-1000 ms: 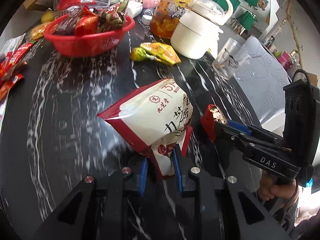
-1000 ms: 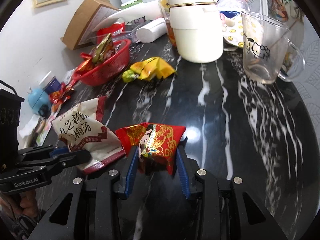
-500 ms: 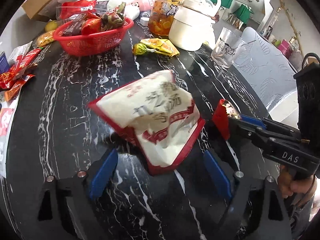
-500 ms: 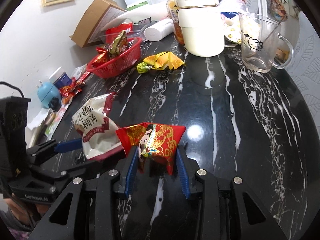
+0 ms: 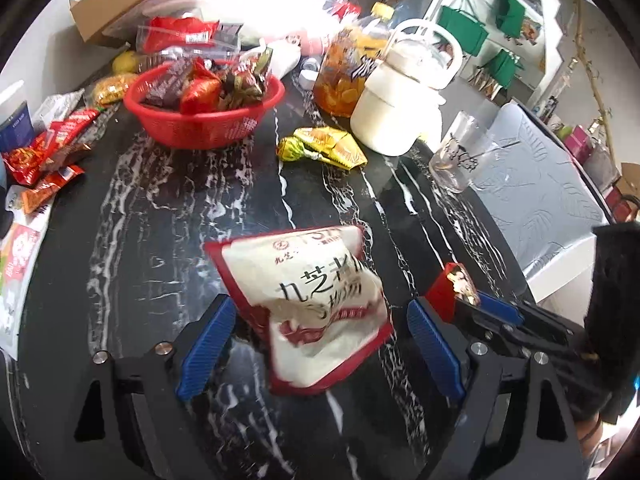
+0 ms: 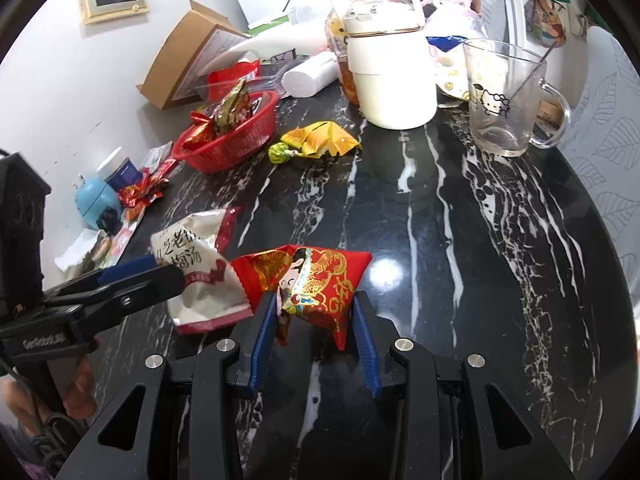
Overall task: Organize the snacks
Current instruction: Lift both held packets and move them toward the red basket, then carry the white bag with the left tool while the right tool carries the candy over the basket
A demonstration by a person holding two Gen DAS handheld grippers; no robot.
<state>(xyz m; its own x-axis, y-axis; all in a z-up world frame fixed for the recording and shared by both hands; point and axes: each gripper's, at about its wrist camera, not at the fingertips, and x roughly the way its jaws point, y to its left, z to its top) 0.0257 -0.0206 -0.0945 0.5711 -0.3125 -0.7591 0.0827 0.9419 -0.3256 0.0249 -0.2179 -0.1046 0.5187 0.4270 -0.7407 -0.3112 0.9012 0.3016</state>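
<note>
Far to the left of the left hand-held gripper (image 5: 320, 340), loose red and orange snack sachets (image 5: 44, 156) lie along the edge of the black white-veined marble table (image 5: 168, 216). Ahead of it and to its left stands the round red plastic mesh basket (image 5: 200, 120), heaped with wrapped snacks. The left hand-held gripper itself is spread wide, its blue pads (image 5: 204, 344) well apart. Between them lies the white, red-edged snack pouch printed with Chinese characters (image 5: 312, 300); it rests on the table and neither pad touches it. Straight ahead of that pouch, near the basket, sits a crumpled yellow foil wrapper (image 5: 324, 148) with a green sweet at its left end. Behind the wrapper stand a clear bottle of orange preserved fruit (image 5: 344, 76) and a cream-white lidded pot with a loop handle (image 5: 400, 112).

To the right of the pouch comes the right hand-held gripper (image 6: 316, 328), closed on a red and gold foil snack packet bearing a cartoon figure (image 6: 316, 280); both blue pads press its lower sides. The packet's left tip lies just beside the pouch. In the right wrist view the left tool's black fingers reach in from the left over the pouch. Ahead and right of the right hand-held gripper, a clear glass mug with a cartoon cat print (image 6: 504, 100) stands upright beside the cream pot, its handle turned to the right.
</note>
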